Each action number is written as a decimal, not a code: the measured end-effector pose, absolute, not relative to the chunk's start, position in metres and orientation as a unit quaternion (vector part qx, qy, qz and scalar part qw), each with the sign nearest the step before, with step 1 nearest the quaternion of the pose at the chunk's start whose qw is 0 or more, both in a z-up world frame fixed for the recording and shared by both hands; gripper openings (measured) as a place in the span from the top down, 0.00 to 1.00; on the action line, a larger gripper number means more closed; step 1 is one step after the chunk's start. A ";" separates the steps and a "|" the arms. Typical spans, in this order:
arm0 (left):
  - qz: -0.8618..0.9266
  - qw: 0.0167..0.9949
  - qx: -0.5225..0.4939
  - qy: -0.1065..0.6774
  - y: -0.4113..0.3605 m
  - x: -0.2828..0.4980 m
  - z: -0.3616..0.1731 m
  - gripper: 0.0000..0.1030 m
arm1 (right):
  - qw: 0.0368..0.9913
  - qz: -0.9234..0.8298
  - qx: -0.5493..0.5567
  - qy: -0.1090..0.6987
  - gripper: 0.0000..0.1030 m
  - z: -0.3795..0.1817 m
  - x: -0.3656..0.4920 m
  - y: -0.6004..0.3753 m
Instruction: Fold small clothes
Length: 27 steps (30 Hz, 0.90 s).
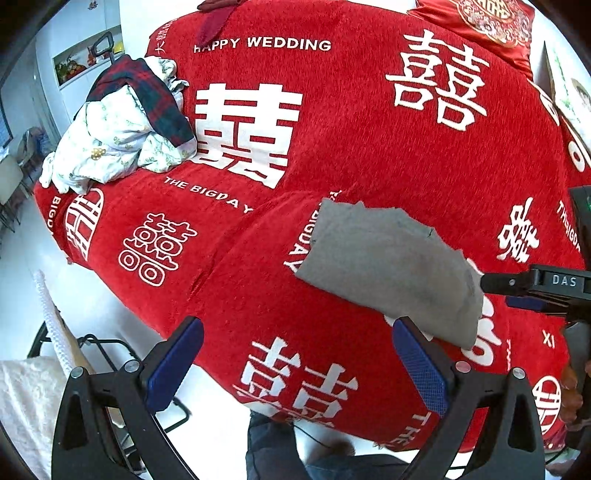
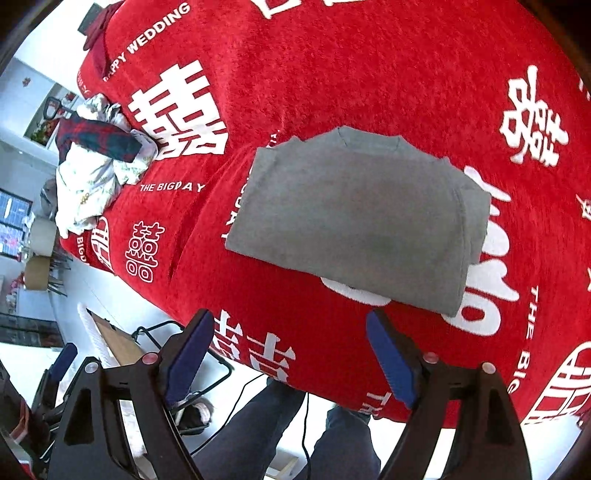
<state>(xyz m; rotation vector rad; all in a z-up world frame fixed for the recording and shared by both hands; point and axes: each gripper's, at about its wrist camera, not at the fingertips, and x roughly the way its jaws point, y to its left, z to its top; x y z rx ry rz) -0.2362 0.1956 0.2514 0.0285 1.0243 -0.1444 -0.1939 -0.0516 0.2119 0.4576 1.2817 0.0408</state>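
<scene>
Nearest, both grippers hung over the bed edge with nothing in them: left gripper (image 1: pixel 297 363) jaws wide apart, right gripper (image 2: pixel 290 356) jaws apart too, blue pads bare. Person's dark trouser legs (image 2: pixel 280 424) stood below, on white floor. Just beyond the jaws lay the grey garment (image 2: pixel 354 218), already folded into a compact rectangle, flat on the red wedding blanket (image 2: pixel 332 74), neckline at the far edge. Judged light, soft, floppy knit, not slippery on the plush pile; best pinched at a folded edge or two corners, through all layers, else it would likely unfold when lifted. Further left sat a heap of unfolded clothes (image 1: pixel 122 125), pale printed fabric under a dark plaid piece, near the blanket's left edge. Blanket looked thick, fuzzy, slightly rumpled. Beyond: red pillow (image 1: pixel 480 22), white walls, cluttered room.
</scene>
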 end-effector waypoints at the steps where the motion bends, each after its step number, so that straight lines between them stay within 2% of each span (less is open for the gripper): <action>1: -0.066 0.868 0.017 0.491 0.197 -0.237 0.251 0.01 | 0.777 0.016 0.217 0.591 0.16 0.211 -0.198 -0.054; 6: -0.074 0.852 0.005 0.518 0.197 -0.237 0.244 0.01 | 0.775 0.005 0.243 0.583 0.16 0.208 -0.220 -0.068; 12: -0.109 0.819 0.035 0.562 0.184 -0.214 0.223 0.01 | 0.770 -0.053 0.249 0.585 0.16 0.194 -0.249 -0.092; 18: -0.142 0.788 0.058 0.596 0.186 -0.154 0.199 0.01 | 0.744 -0.123 0.291 0.589 0.16 0.165 -0.244 -0.103; 27: -0.171 0.764 0.120 0.610 0.192 -0.050 0.172 0.01 | 0.704 -0.157 0.367 0.588 0.16 0.134 -0.184 -0.064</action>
